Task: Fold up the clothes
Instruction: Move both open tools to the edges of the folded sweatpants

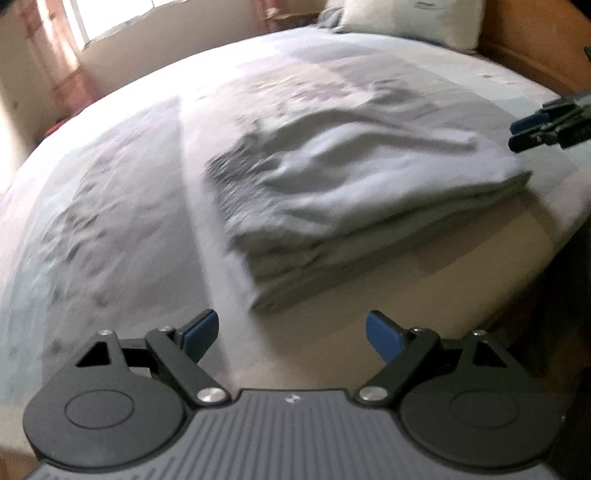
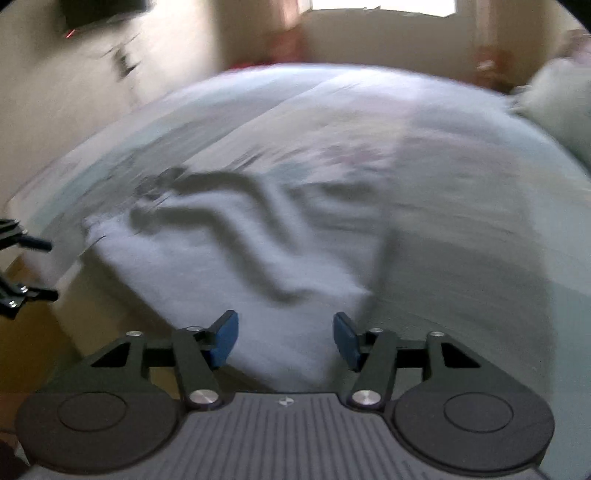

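Observation:
A pale grey garment (image 1: pixel 347 192) lies folded in a thick stack near the bed's front edge, its ribbed hem at the left. My left gripper (image 1: pixel 290 338) hangs open just short of the stack's near corner, nothing between its blue pads. In the right wrist view the same garment (image 2: pixel 229 266) shows blurred, with dark creases across it. My right gripper (image 2: pixel 286 341) is open over its near edge, holding nothing. The right gripper (image 1: pixel 532 129) also shows at the far right of the left wrist view, and the left gripper (image 2: pixel 40 269) at the left edge of the right wrist view.
The bed (image 1: pixel 110 206) carries a light patterned sheet. A pillow (image 1: pixel 413 18) rests at the head against a wooden headboard (image 1: pixel 532 48). A window (image 2: pixel 380 5) sits beyond the bed, and a dark screen (image 2: pixel 99 11) hangs on the wall.

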A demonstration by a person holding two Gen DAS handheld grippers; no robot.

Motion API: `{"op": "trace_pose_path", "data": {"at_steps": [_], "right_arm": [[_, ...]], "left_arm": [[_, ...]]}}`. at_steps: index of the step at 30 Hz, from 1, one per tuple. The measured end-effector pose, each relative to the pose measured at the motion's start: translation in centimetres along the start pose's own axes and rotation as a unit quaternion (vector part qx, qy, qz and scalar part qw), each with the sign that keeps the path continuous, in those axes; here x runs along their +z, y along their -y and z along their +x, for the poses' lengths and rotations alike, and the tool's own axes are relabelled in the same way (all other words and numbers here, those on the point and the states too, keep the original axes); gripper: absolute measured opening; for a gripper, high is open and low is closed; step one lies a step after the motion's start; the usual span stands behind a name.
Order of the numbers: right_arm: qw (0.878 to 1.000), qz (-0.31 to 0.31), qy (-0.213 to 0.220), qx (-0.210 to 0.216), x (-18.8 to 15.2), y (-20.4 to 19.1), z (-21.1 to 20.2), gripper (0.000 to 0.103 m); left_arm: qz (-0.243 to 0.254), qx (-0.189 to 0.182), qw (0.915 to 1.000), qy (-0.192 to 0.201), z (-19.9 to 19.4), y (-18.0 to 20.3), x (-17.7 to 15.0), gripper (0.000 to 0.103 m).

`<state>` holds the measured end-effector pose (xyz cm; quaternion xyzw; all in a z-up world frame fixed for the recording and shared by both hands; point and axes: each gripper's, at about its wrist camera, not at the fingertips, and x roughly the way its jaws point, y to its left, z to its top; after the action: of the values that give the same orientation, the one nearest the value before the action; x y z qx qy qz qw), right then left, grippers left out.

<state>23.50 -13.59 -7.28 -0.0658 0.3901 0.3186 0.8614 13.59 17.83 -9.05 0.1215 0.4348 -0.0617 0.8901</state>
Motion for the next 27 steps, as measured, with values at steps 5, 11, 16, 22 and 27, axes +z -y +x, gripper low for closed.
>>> {"op": "trace_pose_path", "data": {"at_steps": [5,11,16,22,27], "right_arm": [[0.999,0.030,0.032,-0.024,-0.9,1.9,-1.8,0.051],[0.996,-0.049,0.045,-0.054,-1.5,-0.4,-2.0,0.051],[0.996,-0.078,-0.017,-0.050,-5.3,-0.9,-0.4,0.050],[0.986,-0.123,0.020,-0.109,-6.3,-2.4,-1.0,0.060],[0.971,-0.183,0.012,-0.153,-5.8,-3.9,0.8,0.063]], "left_arm": [[0.036,-0.001,0.9987,0.035,0.6,2.6,5.1,0.087],[0.015,-0.018,0.9991,0.037,4.7,3.5,9.6,0.092],[-0.070,-0.039,0.9967,-0.013,7.8,1.5,8.4,0.092],[-0.071,-0.029,0.9969,0.018,4.8,1.4,8.1,0.092],[-0.037,-0.054,0.9974,0.031,3.9,3.3,8.8,0.093]]}}
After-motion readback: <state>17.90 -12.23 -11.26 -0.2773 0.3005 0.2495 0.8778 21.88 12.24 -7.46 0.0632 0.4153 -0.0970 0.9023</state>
